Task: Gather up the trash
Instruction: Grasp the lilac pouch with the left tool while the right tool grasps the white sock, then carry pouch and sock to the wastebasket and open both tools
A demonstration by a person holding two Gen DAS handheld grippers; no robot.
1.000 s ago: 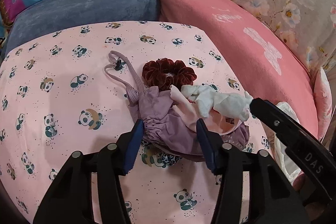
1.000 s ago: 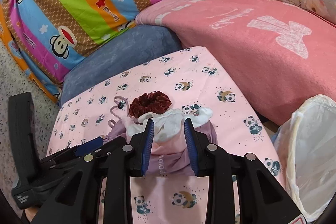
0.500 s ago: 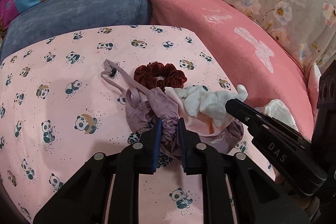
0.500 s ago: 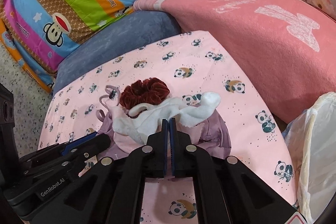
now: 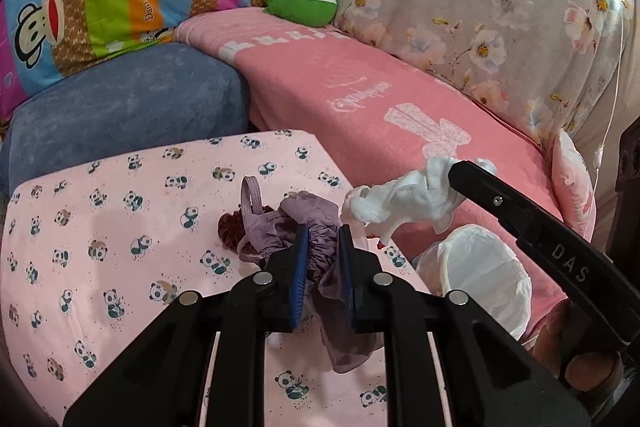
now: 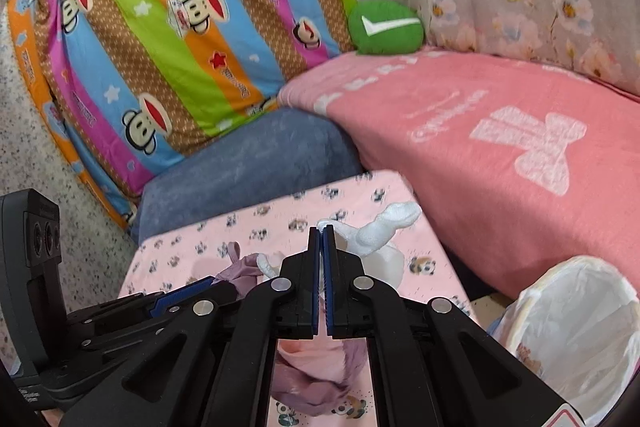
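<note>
The right tongs are clamped on the white tissue wad, lifted at centre frame. The lined bin lies lower right, nearer these tongs. The left tongs pinch the purple pouch above the desk.

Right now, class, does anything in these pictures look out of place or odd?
Yes. The left gripper pinches a purple fabric drawstring pouch, not obvious trash, lifting it above the panda-print sheet. Only the crumpled white tissue in the right gripper suits the lined bin.
</note>
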